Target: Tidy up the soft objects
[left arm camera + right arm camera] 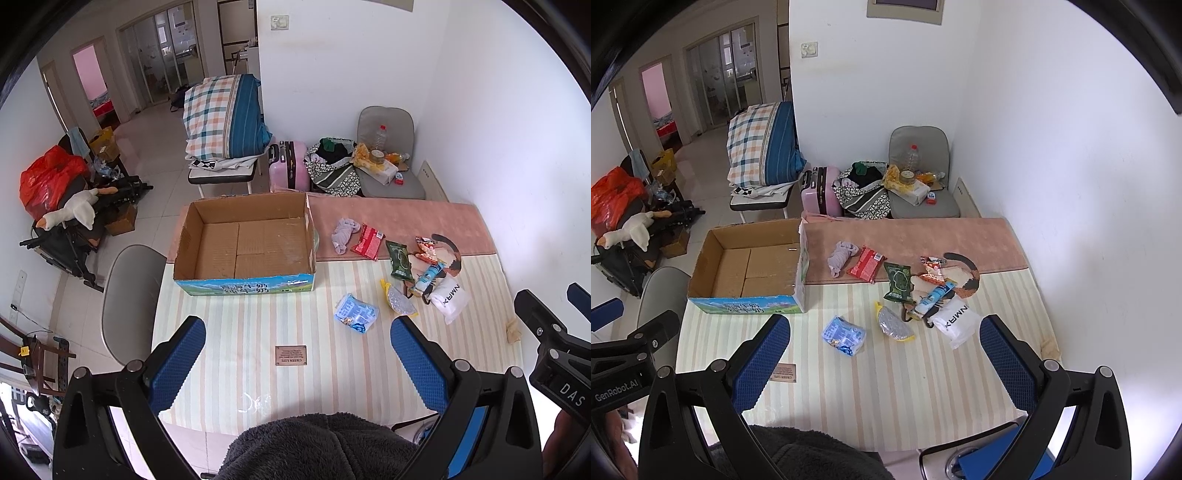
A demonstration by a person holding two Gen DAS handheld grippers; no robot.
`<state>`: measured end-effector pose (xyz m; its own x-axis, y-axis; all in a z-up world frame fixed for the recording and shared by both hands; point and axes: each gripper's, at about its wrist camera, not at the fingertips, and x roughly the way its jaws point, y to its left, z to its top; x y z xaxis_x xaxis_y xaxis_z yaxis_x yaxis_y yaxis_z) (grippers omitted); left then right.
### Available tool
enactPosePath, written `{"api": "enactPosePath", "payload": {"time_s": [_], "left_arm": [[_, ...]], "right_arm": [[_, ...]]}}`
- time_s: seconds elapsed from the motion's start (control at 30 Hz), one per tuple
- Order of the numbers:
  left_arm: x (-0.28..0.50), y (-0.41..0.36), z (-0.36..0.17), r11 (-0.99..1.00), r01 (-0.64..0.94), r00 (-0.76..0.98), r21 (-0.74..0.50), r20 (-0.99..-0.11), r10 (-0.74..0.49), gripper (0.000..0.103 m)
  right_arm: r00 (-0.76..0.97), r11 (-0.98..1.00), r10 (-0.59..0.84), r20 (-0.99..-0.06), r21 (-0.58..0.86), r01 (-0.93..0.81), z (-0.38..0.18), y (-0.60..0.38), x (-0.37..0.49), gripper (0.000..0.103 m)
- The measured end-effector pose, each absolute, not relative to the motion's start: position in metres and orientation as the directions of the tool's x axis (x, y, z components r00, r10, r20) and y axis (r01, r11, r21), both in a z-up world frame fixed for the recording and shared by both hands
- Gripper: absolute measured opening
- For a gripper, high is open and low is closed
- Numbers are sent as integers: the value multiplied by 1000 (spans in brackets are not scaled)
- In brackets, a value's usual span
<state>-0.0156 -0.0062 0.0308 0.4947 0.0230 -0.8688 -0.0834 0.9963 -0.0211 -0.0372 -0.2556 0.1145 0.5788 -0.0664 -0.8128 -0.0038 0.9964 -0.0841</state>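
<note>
An open, empty cardboard box [243,243] [750,266] sits on the striped table [295,369] [905,387]. To its right lie soft items: a lilac cloth bundle [344,232] [842,256], a red packet [368,242] [866,268], a green packet [399,259] [897,281], a blue-white packet [356,312] [844,335], a white pouch [448,299] [955,321] and a silver-yellow pouch [399,302] [894,325]. My left gripper [297,332] is open and empty above the near table. My right gripper [884,330] is open and empty, short of the items.
A pink cloth strip [388,221] covers the table's far part. A wall [1071,184] stands close on the right. A grey chair [125,295] stands left of the table. Beyond are a suitcase [288,166], a loaded chair [388,166] and folded bedding [225,118].
</note>
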Motion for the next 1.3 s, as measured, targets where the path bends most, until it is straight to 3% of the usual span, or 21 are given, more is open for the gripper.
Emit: {"api": "enactPosePath", "payload": {"time_s": [0.5, 0.77, 0.97, 1.13, 1.3], "left_arm": [[-13, -2, 35, 997, -79, 507, -16, -862, 26, 102], [15, -13, 28, 998, -58, 540, 34, -840, 60, 102], [89, -49, -23, 996, 49, 460, 74, -887, 44, 102], [154, -88, -105, 995, 95, 256, 21, -967, -4, 102], [195, -123, -199, 995, 96, 73, 40, -997, 33, 102]], "right_arm": [[607, 997, -56, -793, -75, -6, 112, -249, -49, 103], [583, 996, -34, -812, 19, 84, 95, -291, -25, 103], [446, 970, -60, -893, 54, 238, 23, -367, 36, 103], [255, 922, -35, -966, 68, 381, -86, -438, 97, 103], [56, 880, 38, -998, 60, 472, -201, -500, 148, 103]]}}
